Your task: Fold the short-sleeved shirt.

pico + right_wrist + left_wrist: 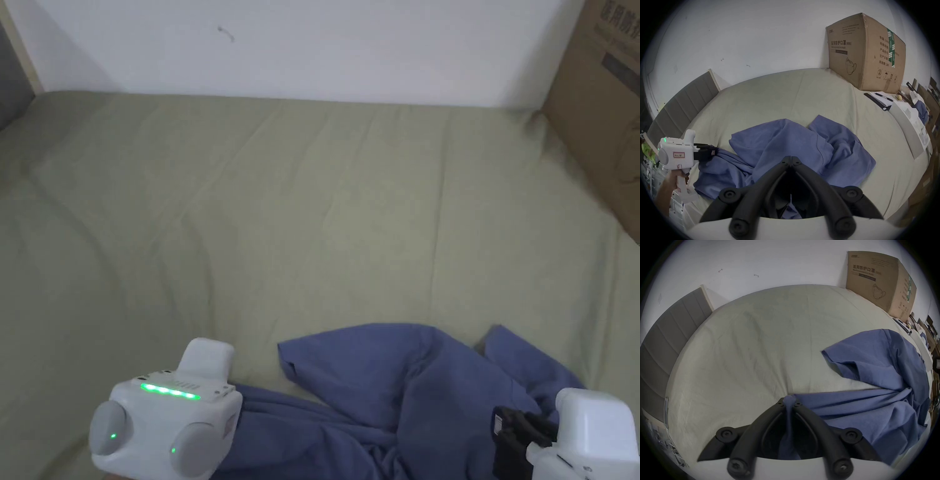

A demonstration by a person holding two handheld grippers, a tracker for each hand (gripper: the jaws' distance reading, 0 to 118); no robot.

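Observation:
A blue short-sleeved shirt [400, 387] lies crumpled on the near part of a pale green bed sheet [281, 206]. My left gripper [790, 400] is shut on an edge of the shirt [867, 386], and a tuft of blue cloth pokes out past its tips. From there the cloth pulls taut to the right. In the right gripper view this left gripper [715, 150] holds the shirt's left end, with a hand on its handle. My right gripper [791, 158] has its jaws together low over the shirt [786, 142], with blue cloth showing between them. In the head view it [509, 437] sits at the shirt's right side.
A large cardboard box [600, 112] stands at the bed's far right corner against the white wall. A grey padded headboard [664, 345] runs along the left. A clipboard with a pen [880, 99] and a white box [907, 126] lie along the right edge.

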